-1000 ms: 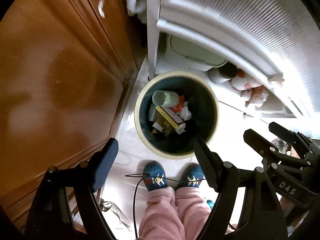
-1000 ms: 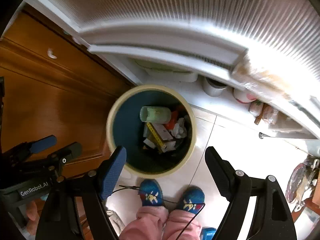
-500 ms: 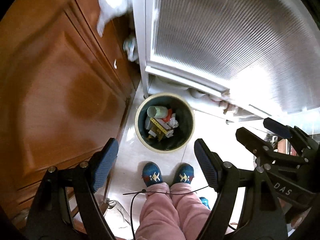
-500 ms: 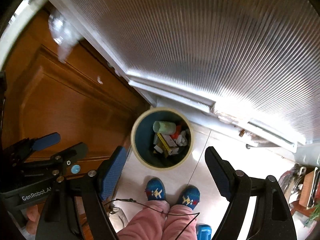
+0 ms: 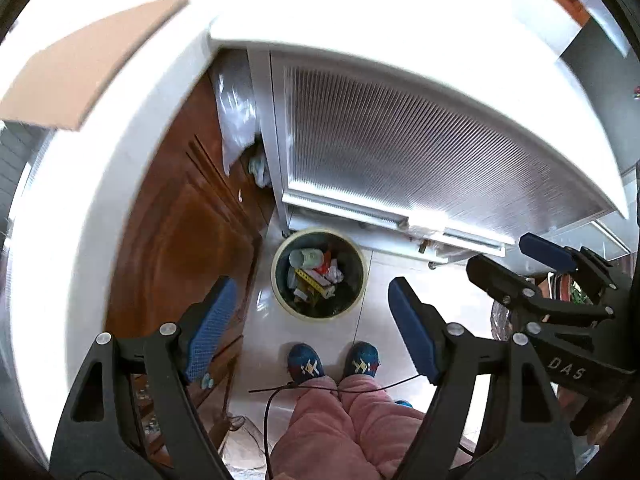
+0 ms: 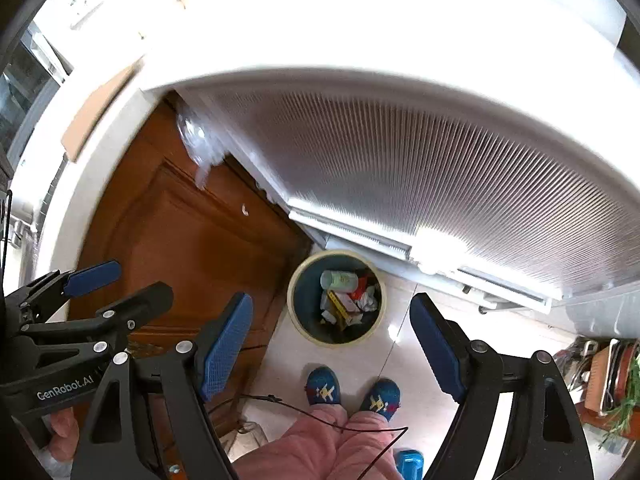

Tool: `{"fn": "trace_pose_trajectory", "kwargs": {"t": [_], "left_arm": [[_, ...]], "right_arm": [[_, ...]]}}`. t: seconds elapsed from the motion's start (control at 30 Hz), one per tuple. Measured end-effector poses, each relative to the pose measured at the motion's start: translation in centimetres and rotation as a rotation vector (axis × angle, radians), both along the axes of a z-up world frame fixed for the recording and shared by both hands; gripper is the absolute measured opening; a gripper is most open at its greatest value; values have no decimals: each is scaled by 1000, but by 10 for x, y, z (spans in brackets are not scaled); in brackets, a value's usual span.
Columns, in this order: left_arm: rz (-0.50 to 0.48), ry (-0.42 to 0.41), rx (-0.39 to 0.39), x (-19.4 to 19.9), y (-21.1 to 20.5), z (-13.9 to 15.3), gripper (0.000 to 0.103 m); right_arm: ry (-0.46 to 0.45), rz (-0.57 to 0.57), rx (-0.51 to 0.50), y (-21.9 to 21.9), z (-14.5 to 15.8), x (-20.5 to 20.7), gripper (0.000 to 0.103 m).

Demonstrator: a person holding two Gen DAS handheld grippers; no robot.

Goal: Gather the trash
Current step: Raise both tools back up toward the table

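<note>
A round cream-rimmed trash bin (image 5: 281,296) stands on the tiled floor far below, also in the right wrist view (image 6: 298,322). It holds trash: a pale green cup (image 5: 306,258), a yellow strip and crumpled white paper (image 6: 366,300). My left gripper (image 5: 310,326) is open and empty, high above the bin. My right gripper (image 6: 332,344) is open and empty, also high above it. Each gripper shows in the other's view, the right one (image 5: 532,276) and the left one (image 6: 120,284).
A brown wooden cabinet (image 5: 180,232) stands left of the bin. A white ribbed cabinet door (image 5: 420,152) is behind it, under a white countertop (image 6: 360,32). A brown cardboard sheet (image 5: 88,60) lies on the counter. The person's blue slippers (image 5: 332,362) are in front of the bin.
Both grippers have risen well away from the bin, which looks smaller now. The countertop and cardboard have come into view. Both stay open and empty.
</note>
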State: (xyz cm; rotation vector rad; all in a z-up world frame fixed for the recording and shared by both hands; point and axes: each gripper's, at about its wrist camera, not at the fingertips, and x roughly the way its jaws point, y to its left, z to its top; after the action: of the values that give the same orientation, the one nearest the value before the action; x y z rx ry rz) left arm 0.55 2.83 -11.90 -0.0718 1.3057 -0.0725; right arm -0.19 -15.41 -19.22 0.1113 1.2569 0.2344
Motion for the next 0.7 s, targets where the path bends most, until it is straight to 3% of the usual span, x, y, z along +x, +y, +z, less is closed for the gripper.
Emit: {"fn": "trace_pose_trajectory", "kwargs": {"t": [0.43, 0.7], "left_arm": [[-66, -143, -8, 8, 10, 97, 76], [-99, -255, -11, 32, 27, 136, 76]], "right_arm": [[-215, -54, -25, -10, 144, -3, 82], [-344, -87, -56, -6, 200, 2, 82]]}}
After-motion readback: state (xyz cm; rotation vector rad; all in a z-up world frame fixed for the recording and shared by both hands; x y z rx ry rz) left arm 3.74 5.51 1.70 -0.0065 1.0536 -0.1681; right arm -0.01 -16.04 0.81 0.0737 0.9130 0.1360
